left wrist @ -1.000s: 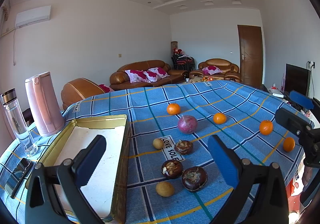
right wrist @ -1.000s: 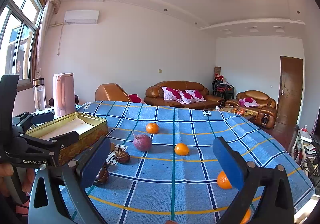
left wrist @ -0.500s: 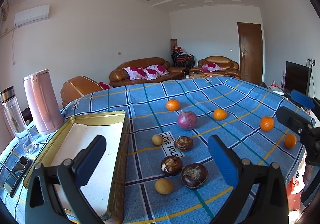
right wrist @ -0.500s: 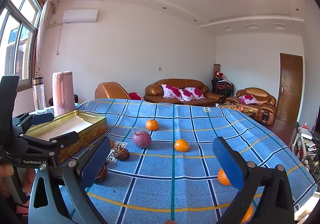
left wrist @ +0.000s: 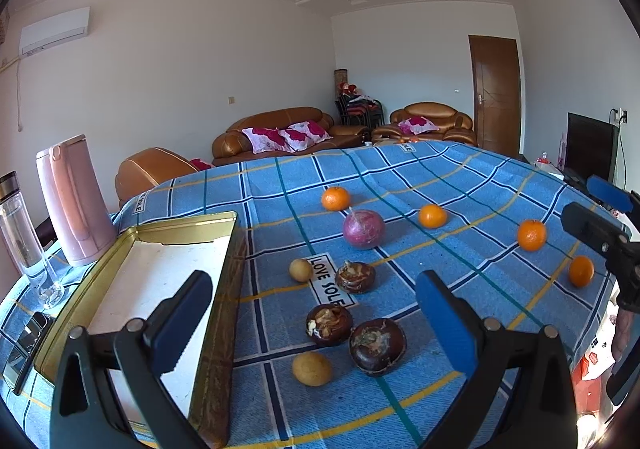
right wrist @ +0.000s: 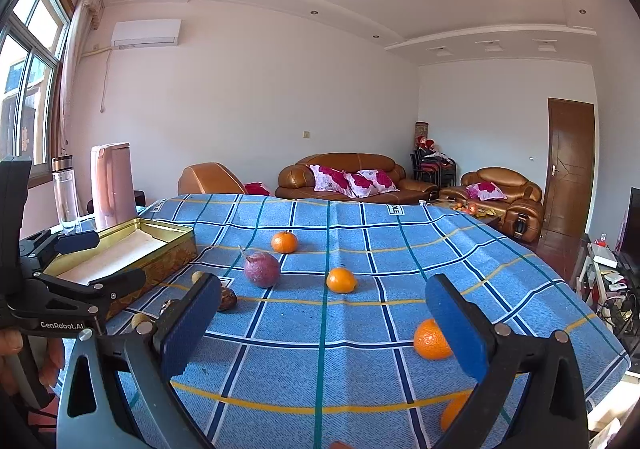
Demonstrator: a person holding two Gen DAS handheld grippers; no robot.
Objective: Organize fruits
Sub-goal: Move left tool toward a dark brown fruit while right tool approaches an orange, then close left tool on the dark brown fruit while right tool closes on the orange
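Observation:
Fruit lies scattered on a blue checked tablecloth (left wrist: 400, 177). Several oranges, one at the far middle (left wrist: 335, 198), a purple round fruit (left wrist: 363, 229), three dark brown fruits, the nearest (left wrist: 377, 341), and two small tan fruits, one (left wrist: 311, 368) nearest me. An open gold tin tray (left wrist: 136, 281) sits at the left, empty. My left gripper (left wrist: 312, 319) is open and empty, hovering over the brown fruits beside the tray. My right gripper (right wrist: 320, 325) is open and empty above the cloth; an orange (right wrist: 430, 339) lies by its right finger, and the purple fruit (right wrist: 262, 269) is ahead.
A pink kettle (left wrist: 74, 201) and a clear bottle (left wrist: 24, 241) stand at the table's left end, with a phone (left wrist: 24, 341) near the edge. Sofas stand behind the table. The table's right edge drops off near a TV stand (right wrist: 612, 269).
Both grippers have tilted slightly, so the table sits a little lower in view. Nothing on the table has moved, and both grippers stay open.

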